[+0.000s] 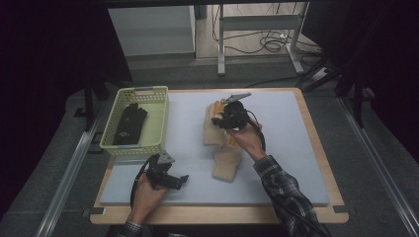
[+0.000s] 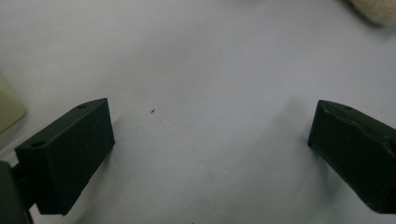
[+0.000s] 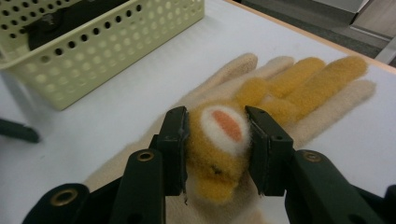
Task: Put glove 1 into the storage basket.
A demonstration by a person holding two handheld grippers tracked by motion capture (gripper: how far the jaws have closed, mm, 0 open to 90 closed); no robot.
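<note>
Right gripper view shows the right claw (image 3: 217, 149) clamped on a yellow glove (image 3: 224, 140), above a cream glove (image 3: 224, 79) lying on the desk (image 3: 116, 116) near the basket (image 3: 93, 51). Left claw (image 2: 210, 154) gapes, holding nothing.

no readable text – no labels, brands, numbers, signs.

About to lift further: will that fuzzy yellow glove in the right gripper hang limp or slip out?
Likely floppy: the yellow glove is soft fleece, and its fingers drape over the cream glove. Probably light. Slipping seems unlikely, since the right gripper visibly squeezes the pile, though it may drag the cream glove along.
</note>
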